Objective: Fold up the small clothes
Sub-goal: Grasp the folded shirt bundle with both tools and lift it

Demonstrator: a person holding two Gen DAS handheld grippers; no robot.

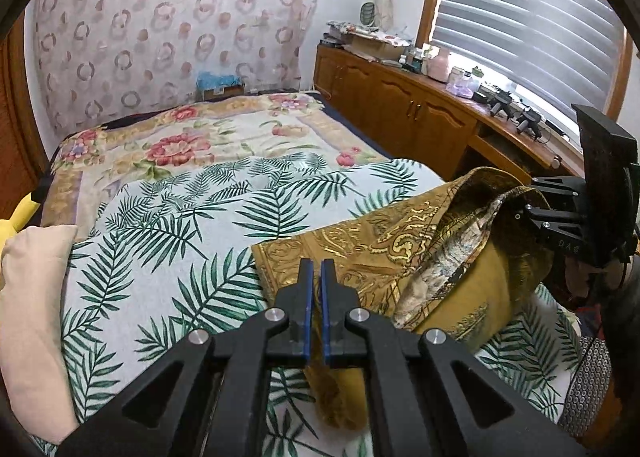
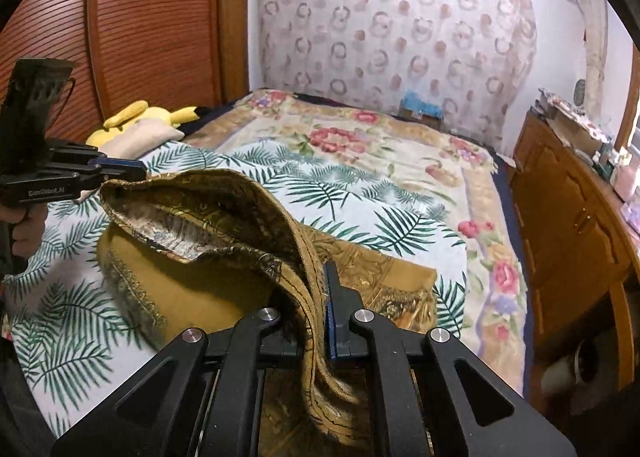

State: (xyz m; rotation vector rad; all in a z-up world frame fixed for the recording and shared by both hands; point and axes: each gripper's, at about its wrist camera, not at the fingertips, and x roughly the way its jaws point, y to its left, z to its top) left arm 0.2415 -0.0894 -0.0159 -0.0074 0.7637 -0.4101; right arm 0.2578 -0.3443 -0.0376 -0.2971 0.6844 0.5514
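A small gold and mustard patterned garment (image 1: 404,253) lies on the palm-leaf sheet (image 1: 192,217) of the bed, its near edge lifted. My left gripper (image 1: 317,269) is shut on one end of that lifted edge, and cloth hangs below the blue pads. My right gripper (image 2: 318,277) is shut on the other end of the same edge (image 2: 256,225); the fabric hides its left finger. In the right wrist view my left gripper (image 2: 140,169) holds the far corner of the garment. In the left wrist view my right gripper (image 1: 524,209) holds the raised cloth at the right.
A floral blanket (image 1: 192,137) covers the far half of the bed. A beige pillow (image 1: 32,317) and a yellow plush toy (image 2: 140,117) lie at the bed's left side. Wooden cabinets (image 1: 400,109) with clutter on top run along the right under a blinded window.
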